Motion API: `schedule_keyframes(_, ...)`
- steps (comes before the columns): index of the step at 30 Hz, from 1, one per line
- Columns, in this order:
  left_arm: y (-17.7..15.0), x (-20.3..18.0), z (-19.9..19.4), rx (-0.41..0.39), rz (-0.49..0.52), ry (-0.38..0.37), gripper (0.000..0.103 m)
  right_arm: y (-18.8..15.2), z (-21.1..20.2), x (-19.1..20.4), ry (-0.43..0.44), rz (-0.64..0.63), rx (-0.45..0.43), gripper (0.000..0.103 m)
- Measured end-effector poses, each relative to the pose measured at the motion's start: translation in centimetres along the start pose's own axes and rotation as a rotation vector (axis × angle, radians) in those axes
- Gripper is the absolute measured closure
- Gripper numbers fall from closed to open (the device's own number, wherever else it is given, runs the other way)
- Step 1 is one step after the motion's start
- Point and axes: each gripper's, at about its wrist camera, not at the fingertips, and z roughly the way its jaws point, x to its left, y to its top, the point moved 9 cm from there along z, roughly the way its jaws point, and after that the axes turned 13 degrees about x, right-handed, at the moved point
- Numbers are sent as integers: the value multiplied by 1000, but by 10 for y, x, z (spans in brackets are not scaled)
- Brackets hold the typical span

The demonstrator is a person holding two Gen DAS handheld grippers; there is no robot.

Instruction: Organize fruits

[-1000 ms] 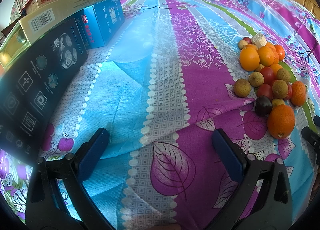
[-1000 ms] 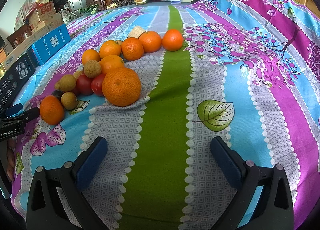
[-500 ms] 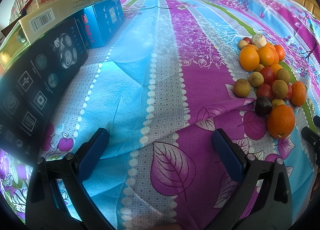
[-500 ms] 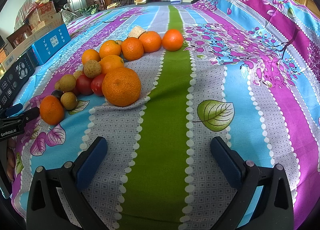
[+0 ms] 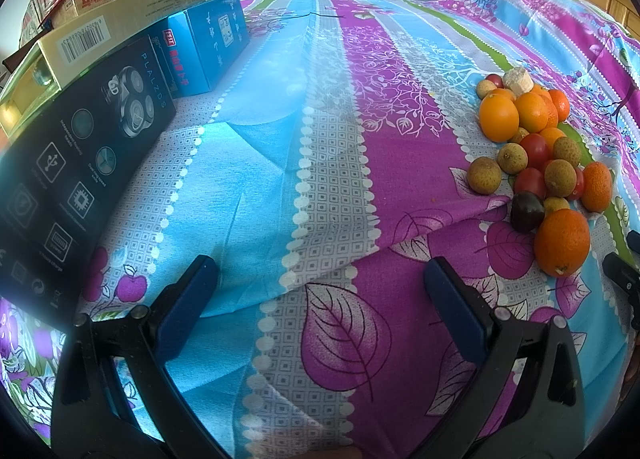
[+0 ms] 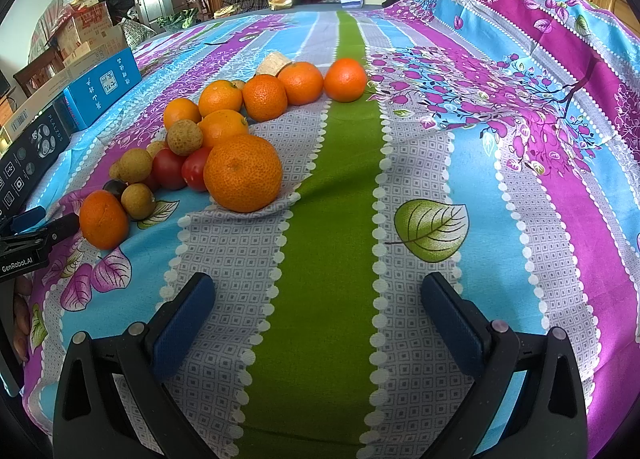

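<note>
Bedspread (image 6: 332, 179) fruits (image 6: 242, 173) lie beyond both spread jaws.

Right gripper (image 6: 318, 299) wide apart, nothing between the blue pads (image 6: 182, 317), low over the striped bedsheet (image 6: 520, 219). Fruit pile ahead and left of the claw: big orange (image 6: 243, 172) nearest, touching two red tomatoes (image 6: 182, 168), brown longans (image 6: 185, 136) just beyond. Small orange (image 6: 104, 220) far left, beside the left gripper (image 6: 38, 229) tip at frame edge. Row of oranges (image 6: 301, 83) further ahead. Blue box (image 6: 105, 84) far left.
</note>
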Motion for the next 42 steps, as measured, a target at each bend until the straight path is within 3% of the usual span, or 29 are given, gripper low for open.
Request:
schedule_keyframes(7, 1, -1, -2, 29, 5, 5, 0, 0, 0, 0, 1, 0, 0, 0)
schedule_keyframes(10, -6, -12, -10, 63, 64, -47, 4, 0, 0, 0, 1, 0, 0, 0)
schedule_keyframes(12, -10, -27, -24, 79, 116, -139, 14, 0, 0, 0, 2, 1, -1, 0)
schedule_keyframes(14, -11, -47, -44, 70, 102, -283, 14, 0, 0, 0, 1, 1, -1, 0)
schedule_keyframes(18, -3, -87, -61, 67, 124, -408, 14, 0, 0, 0, 1, 0, -1, 0)
schedule_keyframes(20, 1, -101, -54, 91, 133, -415, 16, 0, 0, 0, 1, 0, -1, 0)
schedule_keyframes(22, 2, -113, -44, 123, 144, -424, 33, 0, 0, 0, 2, 1, -1, 0)
schedule_keyframes(25, -1, -120, -31, 183, 141, -431, 48, 0, 0, 0, 2, 0, 0, 0)
schedule_keyframes(29, -4, -116, -33, 181, 118, -459, 63, 0, 0, 0, 1, 1, -1, 0)
schedule_keyframes(36, -7, -108, -41, 163, 149, -450, 65, 1, -2, -1, 6, -1, 1, 0)
schedule_keyframes(40, -8, -87, -50, 135, 150, -404, 65, -3, -11, 3, 29, -9, 18, 1)
schedule_keyframes(42, -8, -73, -55, 115, 141, -373, 65, -9, -22, 11, 75, -19, 24, 13)
